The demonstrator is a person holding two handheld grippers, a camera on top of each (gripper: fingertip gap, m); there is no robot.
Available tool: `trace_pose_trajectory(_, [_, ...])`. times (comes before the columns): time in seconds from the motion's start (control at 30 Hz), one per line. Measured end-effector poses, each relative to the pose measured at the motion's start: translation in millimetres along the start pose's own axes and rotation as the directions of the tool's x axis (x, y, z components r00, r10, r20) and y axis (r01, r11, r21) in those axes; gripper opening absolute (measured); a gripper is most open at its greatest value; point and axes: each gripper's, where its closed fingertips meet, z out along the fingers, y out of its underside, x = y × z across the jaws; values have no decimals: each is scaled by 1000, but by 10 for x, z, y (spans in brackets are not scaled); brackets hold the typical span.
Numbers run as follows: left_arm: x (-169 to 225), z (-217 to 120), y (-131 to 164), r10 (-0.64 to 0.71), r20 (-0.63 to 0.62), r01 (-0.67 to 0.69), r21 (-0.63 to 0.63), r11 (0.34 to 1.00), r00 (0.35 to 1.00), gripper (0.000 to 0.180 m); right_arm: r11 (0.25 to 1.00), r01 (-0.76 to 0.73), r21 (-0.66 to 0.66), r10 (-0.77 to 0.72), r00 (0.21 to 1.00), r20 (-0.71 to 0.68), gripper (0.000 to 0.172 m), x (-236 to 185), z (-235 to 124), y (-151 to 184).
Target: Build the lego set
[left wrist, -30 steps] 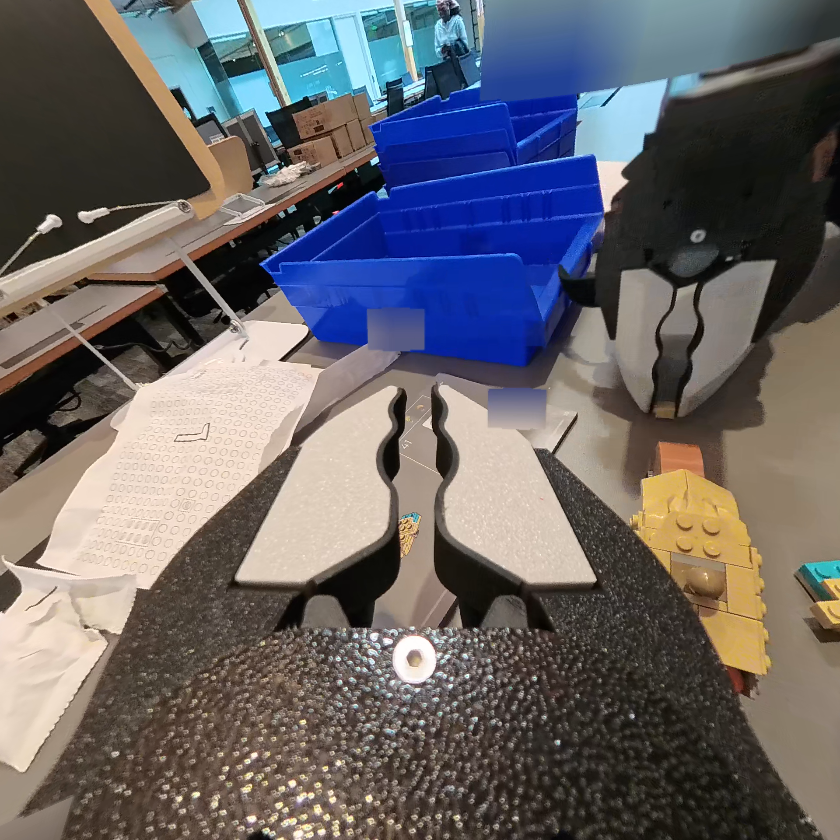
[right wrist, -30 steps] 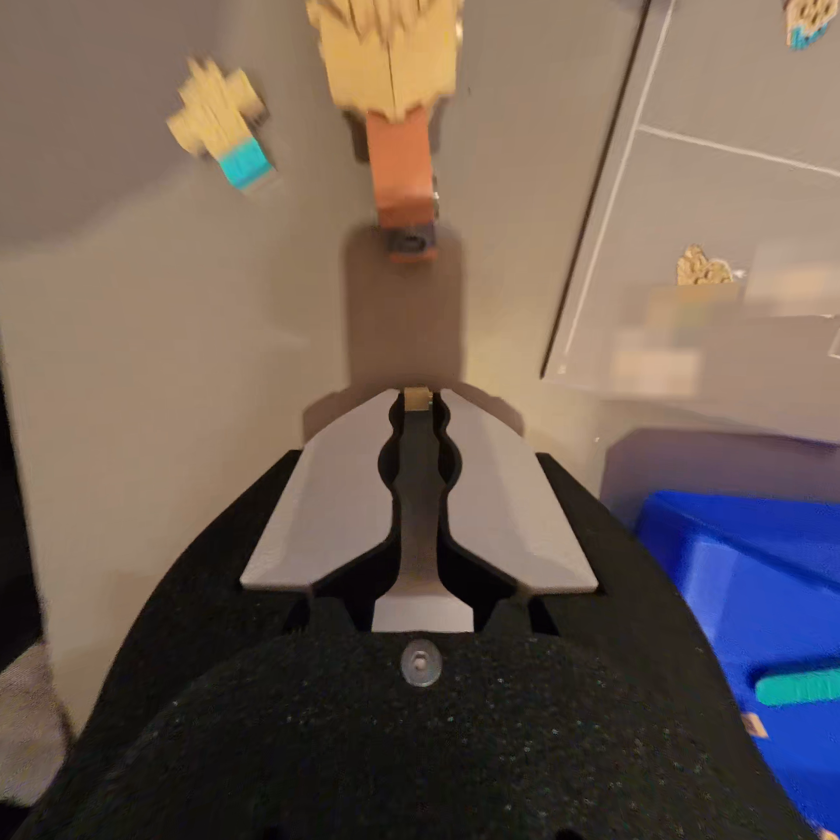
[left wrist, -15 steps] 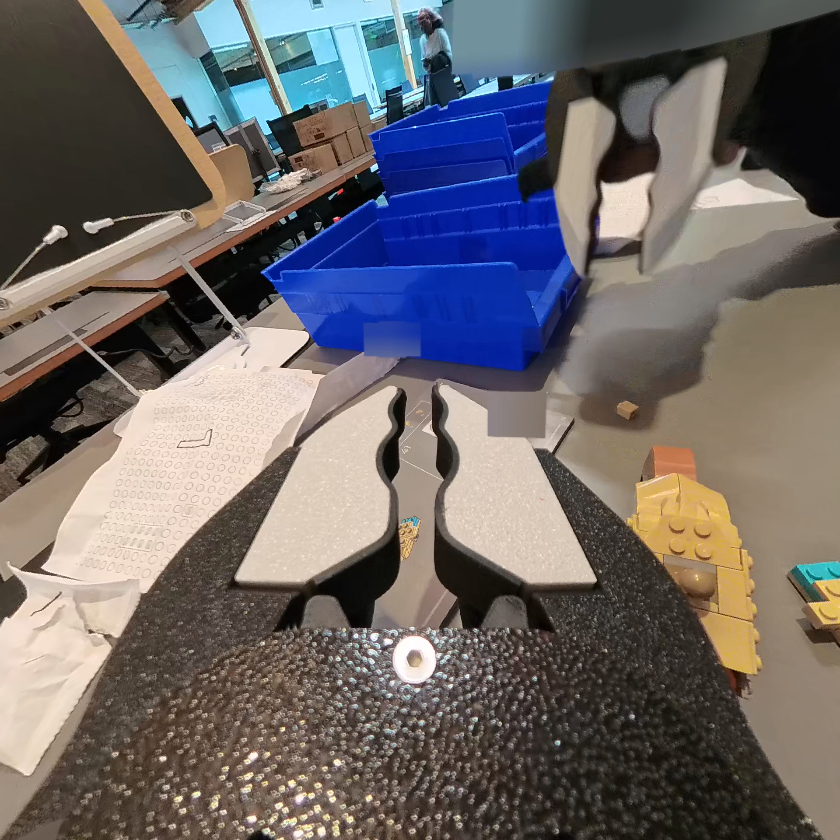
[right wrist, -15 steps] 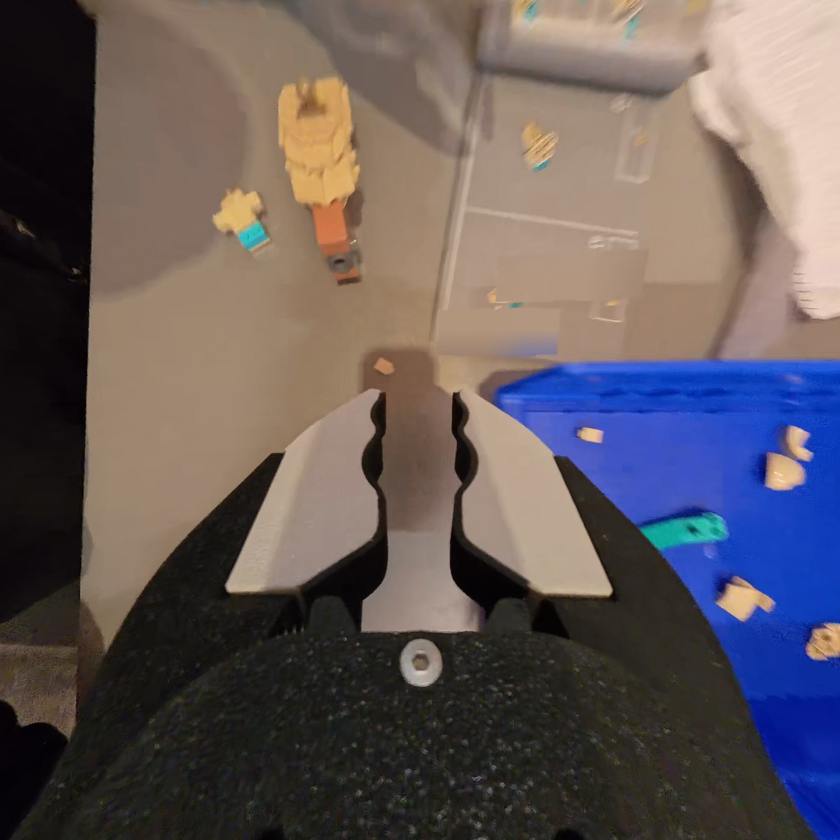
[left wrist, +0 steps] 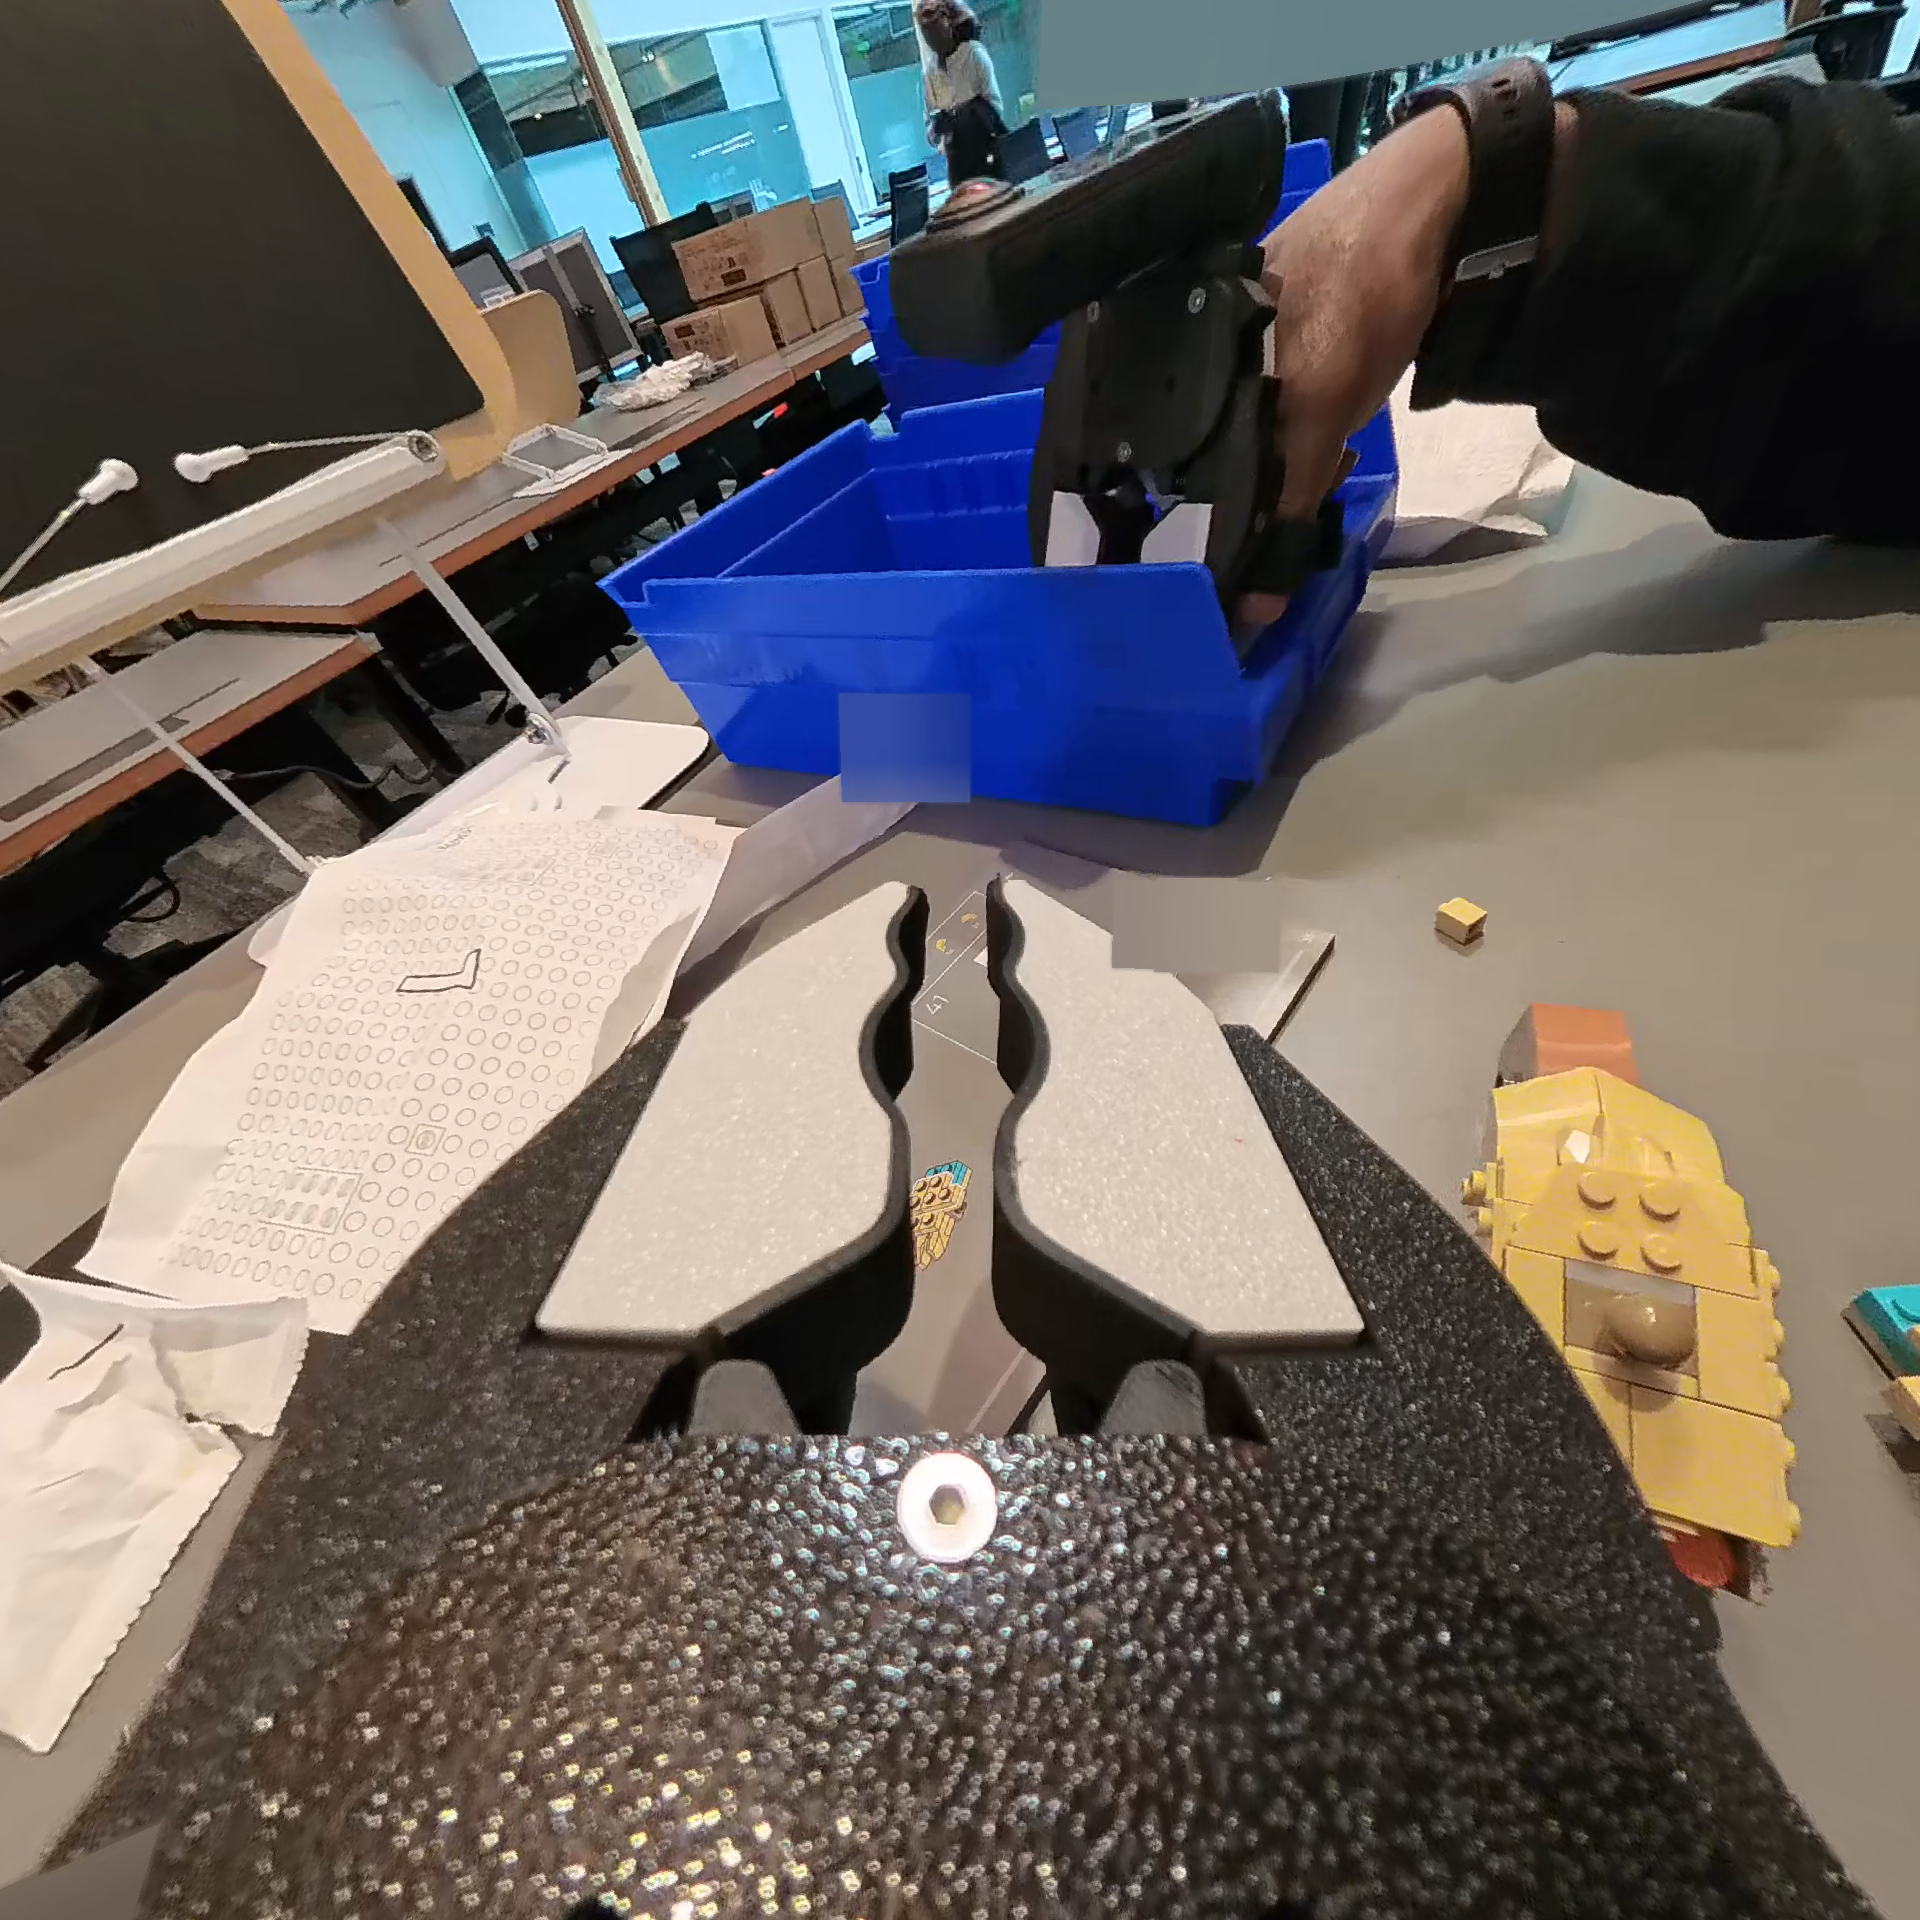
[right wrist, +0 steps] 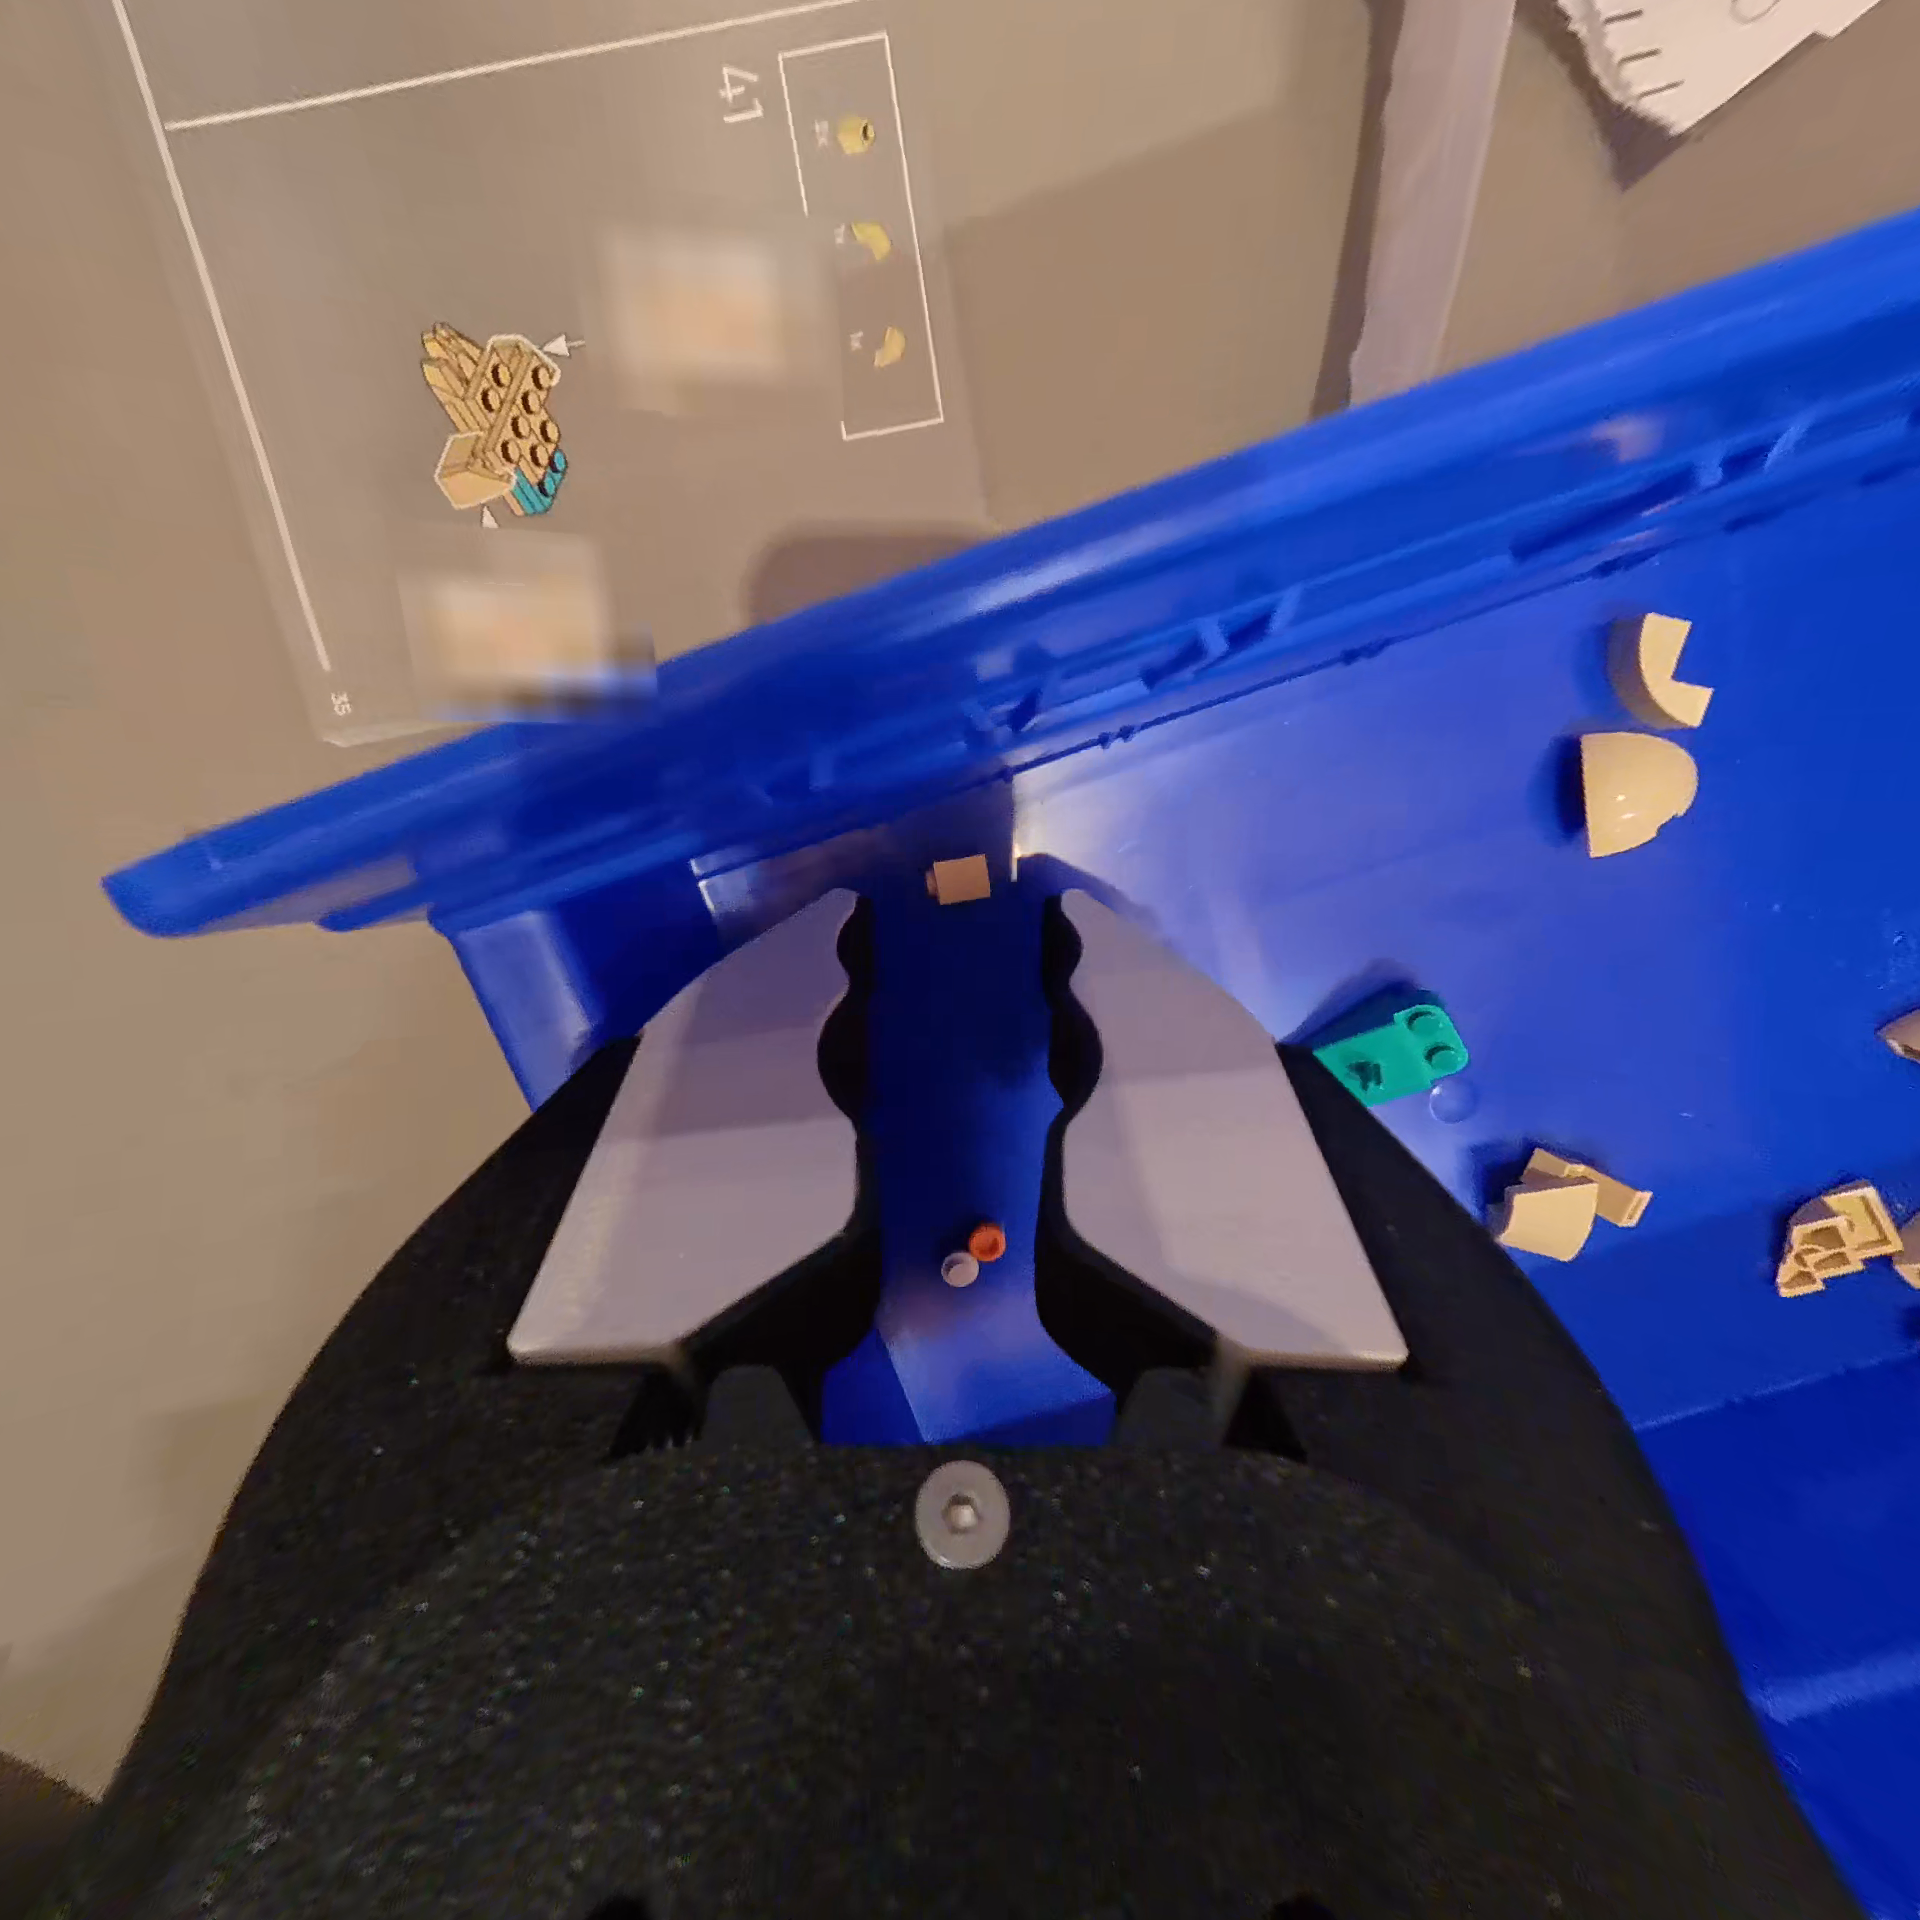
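Left wrist view shows the grey table (left wrist: 1621, 727), the blue bin (left wrist: 935, 665) at its far side, a printed sheet (left wrist: 436, 1049) and a half-built tan brick model (left wrist: 1631, 1278), with one small tan cube (left wrist: 1460, 921) loose nearby. Your left gripper (left wrist: 954, 909) hovers over an instruction page (left wrist: 961, 997), fingers nearly together and gripping nothing. Your right gripper (right wrist: 951, 904) reaches into the bin with fingers spread apart and bare, a small tan brick (right wrist: 960, 881) lying just ahead of the tips, untouched. A teal brick (right wrist: 1397, 1055) sits beside its right finger.

Blue bin (right wrist: 1351, 623), tan bricks (right wrist: 1636, 790), circle-patterned white paper (left wrist: 416, 1039)
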Motion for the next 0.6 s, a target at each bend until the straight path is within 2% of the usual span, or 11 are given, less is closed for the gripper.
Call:
trace_pose_trajectory(0.07, [4,4,6,-1,-3,1,-1,1000,1000,10,1000,-7,2,7,1000,-1,31,3,25,-13])
trace_pose_trajectory(0.13, [9,5,9,-1,-4,1,-2,1000,1000,10,1000,-1,-23,1,1000,5,14,-13,82,20])
trace_pose_trajectory(0.2, [13,5,8,0,-4,0,-2,1000,1000,10,1000,-1,-10,1,1000,11,12,-39,93,-1])
trace_pose_trajectory(0.33, [15,-1,2,4,-2,-4,-2,1000,1000,10,995,8,103,-10,1000,12,12,-99,-228,-101])
trace_pose_trajectory(0.43, [20,-10,-19,11,-1,-11,3,1000,1000,10,949,139,284,-171,981,92,11,-508,-689,-224])
trace_pose_trajectory(0.5, [22,-14,-34,12,-1,-12,8,1000,1000,10,908,225,353,-291,946,145,11,-893,-857,-225])
trace_pose_trajectory(0.53, [23,-14,-35,10,-2,-10,9,1000,1000,10,901,257,351,-331,928,170,11,-1062,-836,-199])
trace_pose_trajectory(0.6, [25,-9,-27,8,-3,-8,8,1000,1000,11,910,325,257,-376,908,185,11,-1266,-601,-81])
